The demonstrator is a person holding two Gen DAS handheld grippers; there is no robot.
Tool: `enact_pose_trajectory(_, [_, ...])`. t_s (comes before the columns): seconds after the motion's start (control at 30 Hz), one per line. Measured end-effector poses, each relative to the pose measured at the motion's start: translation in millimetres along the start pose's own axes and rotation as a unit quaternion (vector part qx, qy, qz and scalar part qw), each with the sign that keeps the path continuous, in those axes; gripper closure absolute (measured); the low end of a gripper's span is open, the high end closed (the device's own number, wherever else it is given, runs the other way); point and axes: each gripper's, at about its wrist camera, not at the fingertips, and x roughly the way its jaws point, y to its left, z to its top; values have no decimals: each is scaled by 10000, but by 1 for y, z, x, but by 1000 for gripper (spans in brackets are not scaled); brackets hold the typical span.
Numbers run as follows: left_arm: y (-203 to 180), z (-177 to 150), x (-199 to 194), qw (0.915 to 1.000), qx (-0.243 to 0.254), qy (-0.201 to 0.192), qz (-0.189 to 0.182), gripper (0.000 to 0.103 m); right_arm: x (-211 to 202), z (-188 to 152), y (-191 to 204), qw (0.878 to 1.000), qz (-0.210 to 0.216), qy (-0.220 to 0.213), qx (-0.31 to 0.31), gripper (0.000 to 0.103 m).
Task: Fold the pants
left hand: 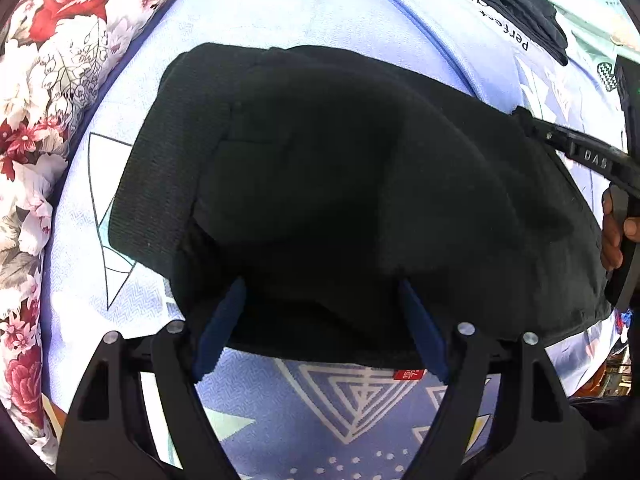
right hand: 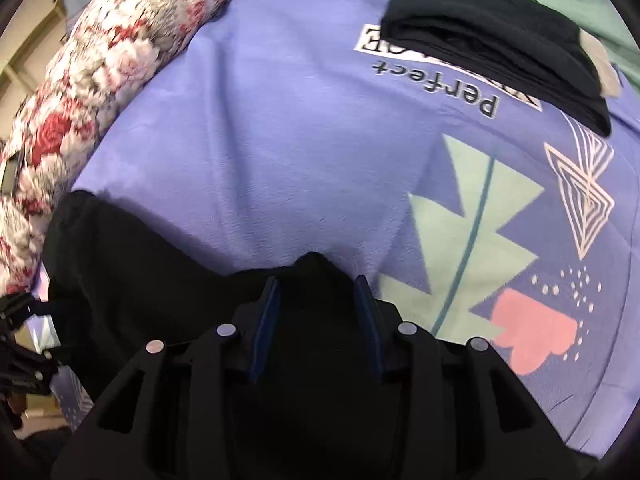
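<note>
The black knit pants [left hand: 340,200] are lying bundled in a partly folded mass on the lilac printed bedsheet [left hand: 280,12], with the ribbed waistband end toward 9 o'clock in the left wrist view. A red-and-white floral quilt [left hand: 48,80] is bordering the sheet from 8 to 11 o'clock. A second dark folded garment [right hand: 500,48] is sitting well apart at 1 o'clock in the right wrist view.

The left gripper [left hand: 320,324] is pointing steeply down with its jaws standing wide; its blue pads are straddling the near edge of the pants, and no pad is pressing on fabric, so it is holding nothing.

The right gripper [right hand: 316,320] is standing partly closed with black fabric rising between its blue pads. The pads appear to be pinching a raised peak of the pants, though dark cloth against dark fingers is making contact hard to confirm.

Judged step: a fold is in progress, with the right side carrying an edge of the bundle. The next move is likely calling for the left jaws to close on the near edge, then for both grippers to lay the fold flat and align its edges.
</note>
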Motion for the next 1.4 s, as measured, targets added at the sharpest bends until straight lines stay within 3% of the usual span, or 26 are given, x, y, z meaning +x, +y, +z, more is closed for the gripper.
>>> enact_pose_trajectory(0.07, [3,1,0,10000,-26,7,-31,23,1,-1,3,9999,26,32,-104,74])
enact_pose_trajectory(0.1, [4,2,0,10000,-39,6,-34,23,2,0,3,9999,-50,32,-144,93])
enact_pose_trajectory(0.13, [4,2,1,10000,-52,5,-29,23,1,0,2,9998,-114,26,-153,99])
enact_pose_trajectory(0.23, [0,6,4,10000,-54,-12,9,24,-18,6,2,9971,-509,-546,-113,101])
enact_pose_trajectory(0.43, [-4,2,9,9995,199,-60,227,24,6,3,17,9930,-1002,-446,-445,101])
enact_pose_trajectory(0.5, [-3,4,6,9996,175,-43,208,24,-2,5,5,9970,-660,-401,-72,95])
enact_pose_trajectory(0.6, [-3,8,-7,9996,232,-12,143,24,-34,-3,-29,9931,-358,-684,878,71])
enact_pose_trajectory(0.67, [-4,9,-21,9993,322,-162,110,23,-51,-16,-45,9892,-150,-758,1244,70])
enact_pose_trajectory(0.73, [-8,15,-35,9982,450,-390,73,20,-62,-36,-55,9892,-253,-707,1258,70])
enact_pose_trajectory(0.8, [-13,24,-43,9959,543,-684,216,17,-69,-64,-68,9879,-445,-571,1374,70])
enact_pose_trajectory(0.87, [-16,37,-42,9942,487,-861,412,17,-71,-85,-79,9837,-295,-530,1694,70])
enact_pose_trajectory(0.97, [-10,55,-30,9948,172,-844,542,17,-72,-124,-101,9731,-77,-450,2257,70])
enact_pose_trajectory(1.03, [-4,60,-17,9945,34,-743,735,17,-79,-144,-121,9672,-218,-434,2494,70])
enact_pose_trajectory(1.17, [13,61,7,9900,-104,-557,1291,17,-105,-195,-179,9407,-473,-822,3257,71])
enact_pose_trajectory(1.2, [17,61,10,9895,-146,-532,1337,16,-114,-209,-196,9305,-670,-958,3472,78])
enact_pose_trajectory(1.3, [16,62,8,9893,-226,-532,1341,17,-136,-233,-219,9044,-1385,-1042,3898,77])
enact_pose_trajectory(1.4, [4,59,-8,9905,67,-700,1179,17,-155,-244,-222,9025,-892,-1321,4000,76])
